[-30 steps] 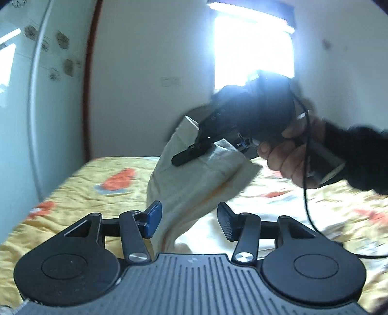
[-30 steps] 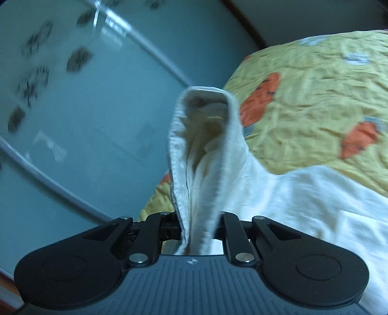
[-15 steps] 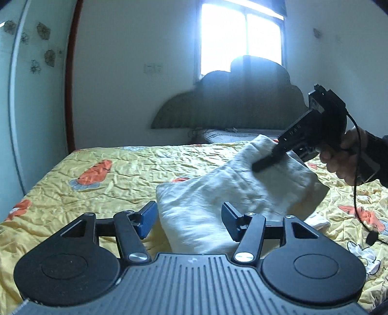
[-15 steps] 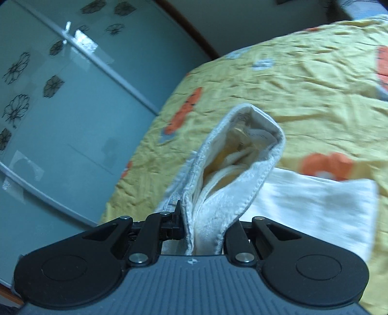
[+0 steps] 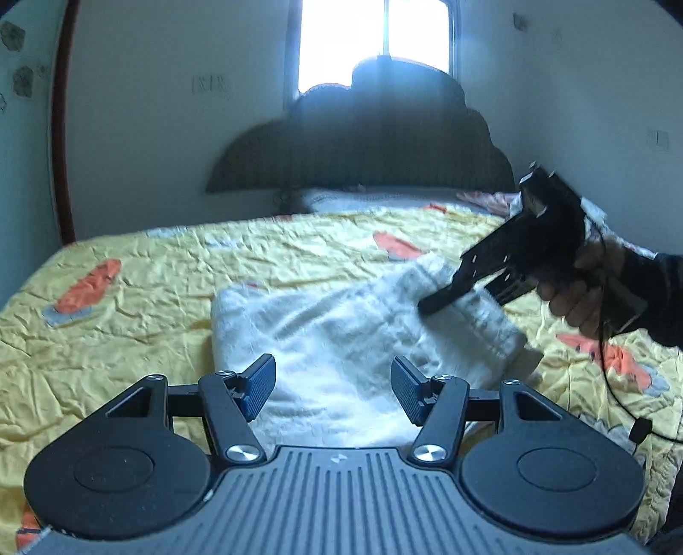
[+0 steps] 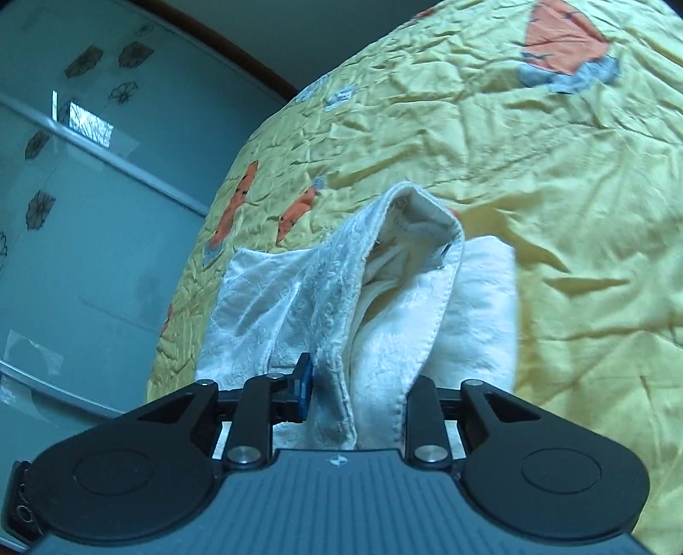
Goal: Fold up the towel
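1. Left wrist view: your left claw has its two blue pads wide apart and holds nothing.
2. Right past those pads lies the soft white towel, folded over, on the crinkly yellow bed cover with orange shapes. The towel's near edge sits between the pads, but the pads do not touch it.
3. Further off and to the right, your right hand holds the black right claw, with its tips at the towel's raised far end.
4. Beyond the bed stand a dark headboard and a bright window.
5. Right wrist view: your right claw is opening. A thick fold of the towel still sits between its fingers and stands up just ahead of them.
6. You cannot tell if the pads still press on the towel.
7. To the left of this claw is a pale glass door with flower marks.
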The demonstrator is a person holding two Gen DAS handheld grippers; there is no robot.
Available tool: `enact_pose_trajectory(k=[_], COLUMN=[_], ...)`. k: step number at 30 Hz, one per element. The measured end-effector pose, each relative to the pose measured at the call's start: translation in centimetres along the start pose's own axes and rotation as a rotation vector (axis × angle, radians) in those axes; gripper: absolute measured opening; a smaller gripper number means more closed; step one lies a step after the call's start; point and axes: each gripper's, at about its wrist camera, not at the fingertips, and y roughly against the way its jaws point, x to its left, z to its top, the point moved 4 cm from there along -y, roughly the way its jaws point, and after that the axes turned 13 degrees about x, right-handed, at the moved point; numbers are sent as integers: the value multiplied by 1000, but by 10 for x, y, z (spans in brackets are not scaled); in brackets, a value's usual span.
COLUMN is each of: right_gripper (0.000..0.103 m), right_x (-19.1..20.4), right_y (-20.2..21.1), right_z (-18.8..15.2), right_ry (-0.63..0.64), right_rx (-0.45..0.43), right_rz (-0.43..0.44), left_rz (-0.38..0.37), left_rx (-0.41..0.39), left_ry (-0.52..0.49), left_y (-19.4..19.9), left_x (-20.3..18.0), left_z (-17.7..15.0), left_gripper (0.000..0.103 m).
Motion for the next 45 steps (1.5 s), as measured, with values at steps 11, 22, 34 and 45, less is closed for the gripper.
enact_pose_trajectory(k=[11,22,34,45], right_gripper=[27,25,51,51], right_x=[-7,30,-28,-40], right_y=[22,23,46,54], right_z=[-6,21,6,-35], right_ry=[17,233,-8,-81], right_rx=[-76,-108,-175,-162], right_rz=[-15,-3,-58,147], left_rz=[-48,-27,-104,-110], left_rx=[142,156,170,202], left_ry=[74,87,30,64], left_y=[-42,-46,-67,-74], left_x=[6,7,-10,-9], left_z=[-10,-9,10,13], left_gripper=[65,67,75,78])
